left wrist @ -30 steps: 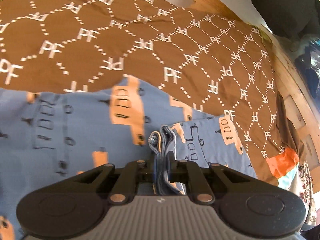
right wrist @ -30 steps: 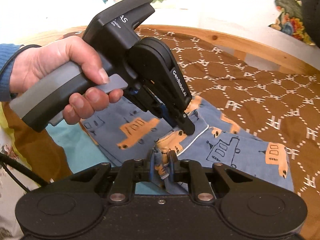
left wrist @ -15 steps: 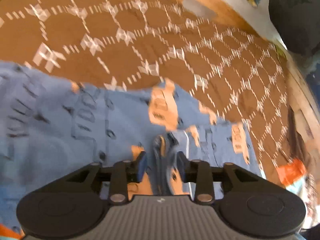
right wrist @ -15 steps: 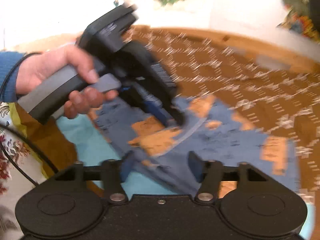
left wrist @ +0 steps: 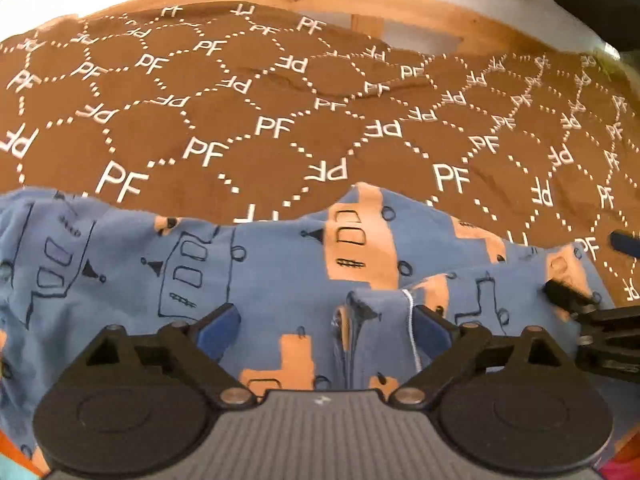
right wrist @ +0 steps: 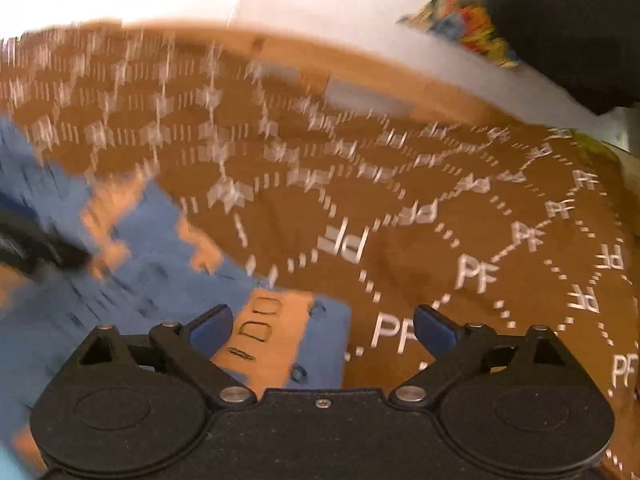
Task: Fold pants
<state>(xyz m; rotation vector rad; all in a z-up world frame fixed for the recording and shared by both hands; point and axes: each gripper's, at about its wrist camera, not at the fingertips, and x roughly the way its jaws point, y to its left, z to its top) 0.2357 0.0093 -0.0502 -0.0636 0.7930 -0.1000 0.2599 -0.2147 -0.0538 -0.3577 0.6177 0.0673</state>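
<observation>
Two grippers, both with jaws opening wide and gripping nothing: the left gripper (left wrist: 326, 326) straddles a bunched seam, the right gripper (right wrist: 324, 326) a corner of the one pair of blue, orange-printed cotton pants (left wrist: 256, 276). They lie on a brown monogrammed bedspread (left wrist: 248, 92). Only the left view shows the pine bed frame (left wrist: 360, 0) sharply.

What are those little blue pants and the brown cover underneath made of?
Pants: soft knit, probably cotton jersey, matte; it creases and bunches limply, with printed vehicles. Brown PF-patterned bedspread: smooth woven or microfibre cloth, matte, with shallow wrinkles. Exact fibres cannot be told.
</observation>
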